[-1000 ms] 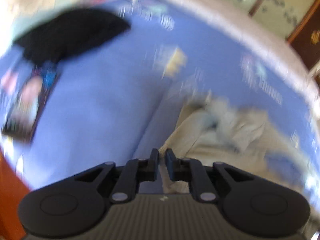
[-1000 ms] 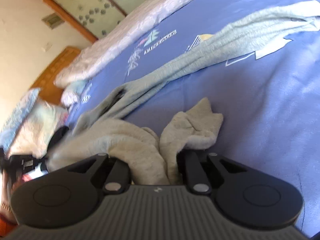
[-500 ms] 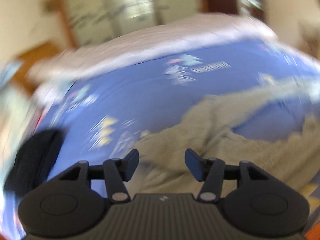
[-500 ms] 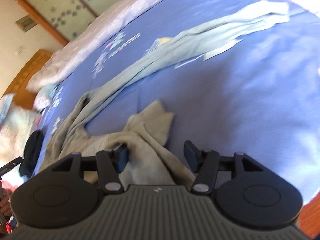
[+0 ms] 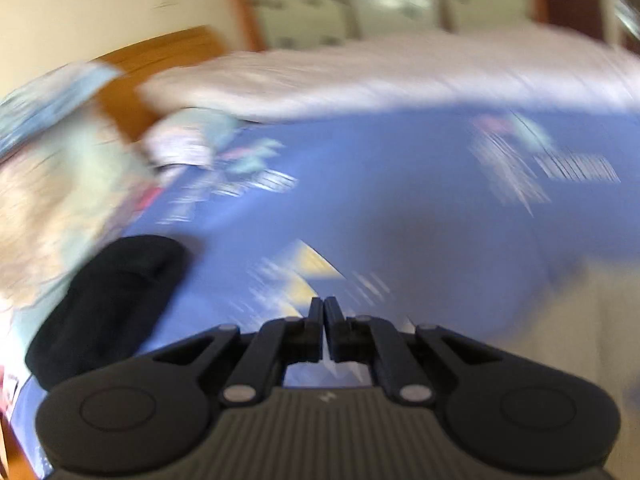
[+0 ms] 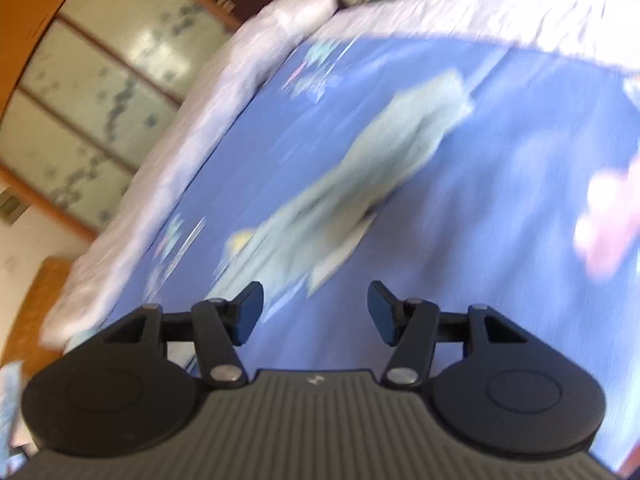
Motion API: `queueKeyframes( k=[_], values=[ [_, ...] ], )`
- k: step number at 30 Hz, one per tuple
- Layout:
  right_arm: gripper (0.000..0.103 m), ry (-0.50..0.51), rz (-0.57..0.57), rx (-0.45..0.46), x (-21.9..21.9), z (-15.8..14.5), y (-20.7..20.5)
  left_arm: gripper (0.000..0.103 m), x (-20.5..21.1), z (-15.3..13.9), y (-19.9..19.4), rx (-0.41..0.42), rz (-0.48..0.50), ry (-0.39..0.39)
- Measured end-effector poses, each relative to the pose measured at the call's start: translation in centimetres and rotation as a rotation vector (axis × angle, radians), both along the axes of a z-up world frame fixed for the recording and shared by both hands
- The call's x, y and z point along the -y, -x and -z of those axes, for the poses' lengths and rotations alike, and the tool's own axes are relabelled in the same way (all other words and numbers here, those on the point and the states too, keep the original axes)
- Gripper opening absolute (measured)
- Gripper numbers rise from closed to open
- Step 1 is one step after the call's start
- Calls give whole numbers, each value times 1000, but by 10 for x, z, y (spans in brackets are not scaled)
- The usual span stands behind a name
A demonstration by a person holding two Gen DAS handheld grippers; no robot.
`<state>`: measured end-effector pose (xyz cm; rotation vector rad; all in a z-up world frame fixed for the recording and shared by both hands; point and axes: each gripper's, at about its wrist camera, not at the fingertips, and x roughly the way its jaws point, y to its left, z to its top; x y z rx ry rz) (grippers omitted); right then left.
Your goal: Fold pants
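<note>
Left gripper (image 5: 323, 312): we see the jaws pressed together, nothing between them, blue bedsheet (image 5: 400, 200) below.
Right gripper (image 6: 315, 312): jaws about halfway apart, empty, only sheet in the gap.
Pants (image 6: 360, 184): grey, one leg stretched flat on the sheet, ahead of the right gripper and apart from it; in the left view we see a pale blurred patch at the lower right edge, likely more of the pants.
Other: black cloth (image 5: 108, 304) left of the left gripper; white quilt (image 5: 380, 76) along the far side.
Blur: both views smeared, edges hard to read.
Stage: we judge no fold made, pants spread out, neither gripper on them.
Risk: closed left jaws would push and bunch the cloth if they arrive unopened.
Risk: grabbing mid-leg instead of hem or waistband gives a crooked fold.
Risk: pinching sheet with the pants drags the bedding.
</note>
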<state>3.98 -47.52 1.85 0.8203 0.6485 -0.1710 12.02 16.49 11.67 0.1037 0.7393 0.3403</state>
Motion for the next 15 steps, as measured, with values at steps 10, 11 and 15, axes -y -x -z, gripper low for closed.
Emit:
queueKeyframes(
  k=[10,11,15],
  values=[
    [61,-64,113,8,40,3,-35,65,109,19,56,-28,566,-202],
    [61,-92,136,-11,45,7,-40,64,122,35,62,-56,607,-238],
    [53,-173,159,-38,45,21,-60,23,144,89,62,-215,639,-290]
  ],
)
